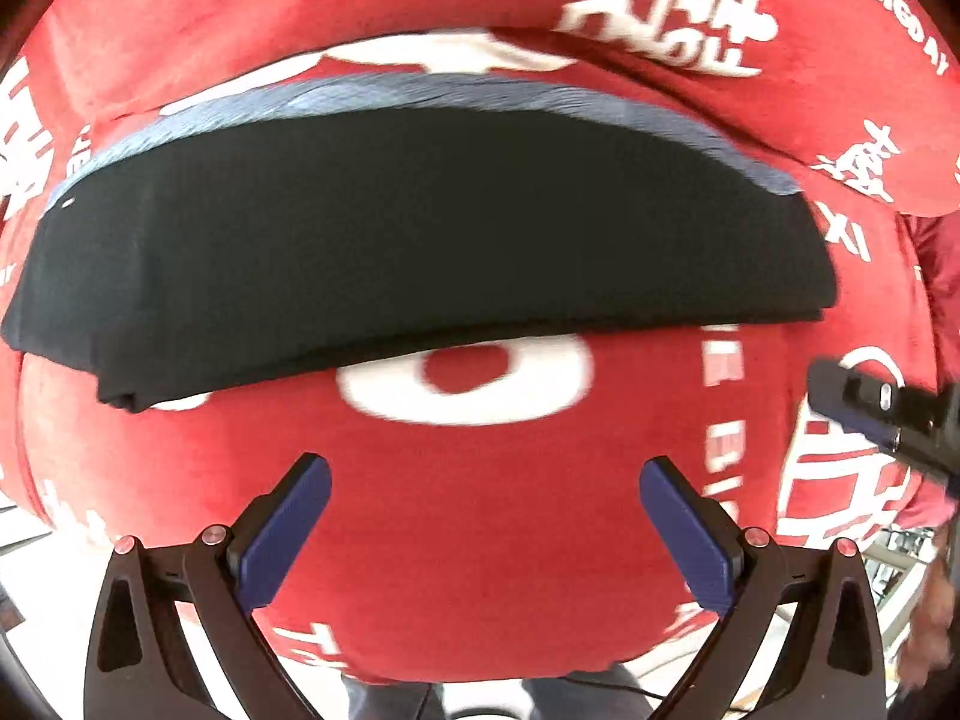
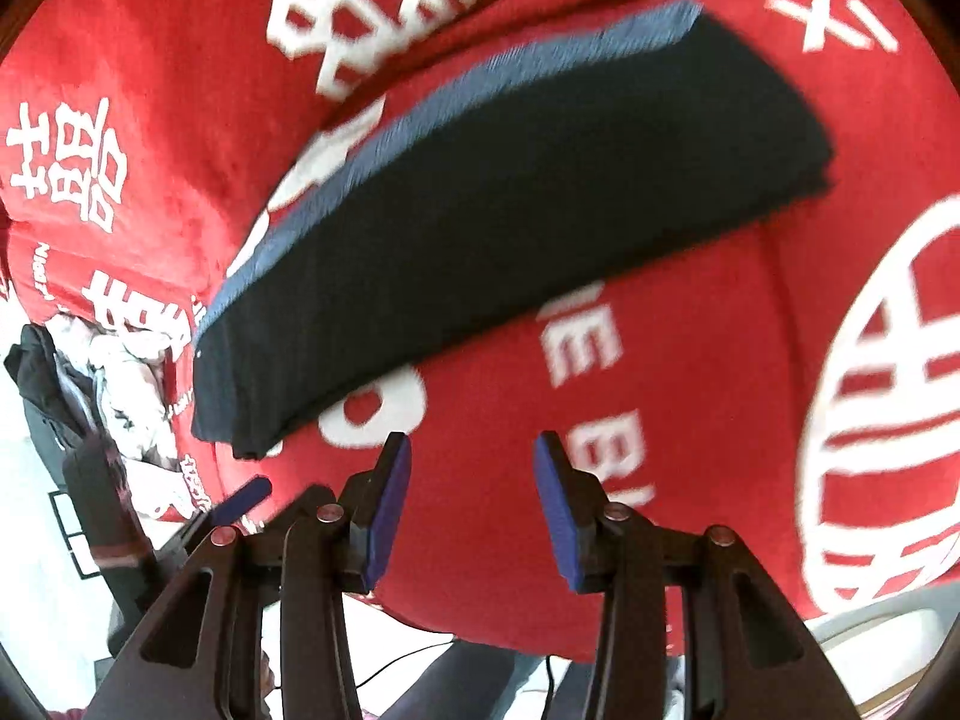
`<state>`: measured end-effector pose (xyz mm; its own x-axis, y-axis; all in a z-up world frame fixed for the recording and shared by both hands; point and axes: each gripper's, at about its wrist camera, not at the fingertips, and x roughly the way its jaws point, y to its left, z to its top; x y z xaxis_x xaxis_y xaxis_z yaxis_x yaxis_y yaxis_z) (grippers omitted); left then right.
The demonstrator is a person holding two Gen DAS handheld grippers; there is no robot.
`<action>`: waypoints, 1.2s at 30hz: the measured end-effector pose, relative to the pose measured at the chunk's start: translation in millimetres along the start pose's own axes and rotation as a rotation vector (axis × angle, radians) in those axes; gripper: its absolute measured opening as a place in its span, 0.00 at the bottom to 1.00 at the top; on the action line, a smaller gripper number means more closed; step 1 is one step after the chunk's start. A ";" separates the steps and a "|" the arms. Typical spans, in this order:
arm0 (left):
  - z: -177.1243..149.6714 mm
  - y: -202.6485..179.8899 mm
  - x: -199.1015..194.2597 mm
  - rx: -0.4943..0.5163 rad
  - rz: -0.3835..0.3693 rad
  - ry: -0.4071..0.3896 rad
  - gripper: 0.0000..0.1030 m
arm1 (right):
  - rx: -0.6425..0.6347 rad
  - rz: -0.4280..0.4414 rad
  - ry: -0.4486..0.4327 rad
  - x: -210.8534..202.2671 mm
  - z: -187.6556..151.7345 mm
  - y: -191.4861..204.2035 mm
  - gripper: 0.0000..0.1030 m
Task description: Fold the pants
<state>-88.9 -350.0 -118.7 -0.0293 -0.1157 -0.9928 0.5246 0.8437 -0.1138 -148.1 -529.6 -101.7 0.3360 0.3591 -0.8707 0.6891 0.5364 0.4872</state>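
While hovering near the front edge of the red blanket (image 1: 480,540), held both sets of jaws released and empty: left gripper (image 1: 485,483), right gripper (image 2: 473,462). Lay folded, as a long dark stack, the pants (image 1: 420,228), blue-grey waistband along the far edge, near edge just ahead of the fingertips. Left bare red cloth between.

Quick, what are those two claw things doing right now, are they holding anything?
Left gripper: open, holding nothing, short of the folded pants.
Right gripper: open, holding nothing.
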 end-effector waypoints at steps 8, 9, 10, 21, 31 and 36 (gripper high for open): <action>7.7 -28.8 -13.8 0.026 -0.009 -0.018 1.00 | 0.004 -0.042 -0.127 -55.3 53.5 -32.1 0.45; 8.9 -29.3 -13.6 0.023 -0.002 -0.018 1.00 | 0.006 -0.040 -0.124 -55.3 56.5 -34.2 0.45; 11.9 -29.8 -11.2 0.019 0.003 -0.015 1.00 | 0.007 -0.037 -0.117 -53.3 58.8 -34.7 0.45; 29.3 -30.2 -0.6 0.009 0.052 -0.010 1.00 | 0.106 0.043 -0.034 -20.3 44.8 -60.5 0.45; 76.6 -3.8 29.5 -0.057 0.130 -0.022 1.00 | 0.229 0.186 -0.044 12.2 41.8 -106.9 0.51; 94.1 -21.7 41.0 -0.001 0.152 -0.067 1.00 | 0.332 0.258 -0.138 13.8 36.7 -136.3 0.51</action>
<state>-21.4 -422.4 -153.6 0.1068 -0.0213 -0.9941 0.5177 0.8548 0.0373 -213.8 -625.8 -182.6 0.5909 0.3319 -0.7353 0.7330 0.1598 0.6612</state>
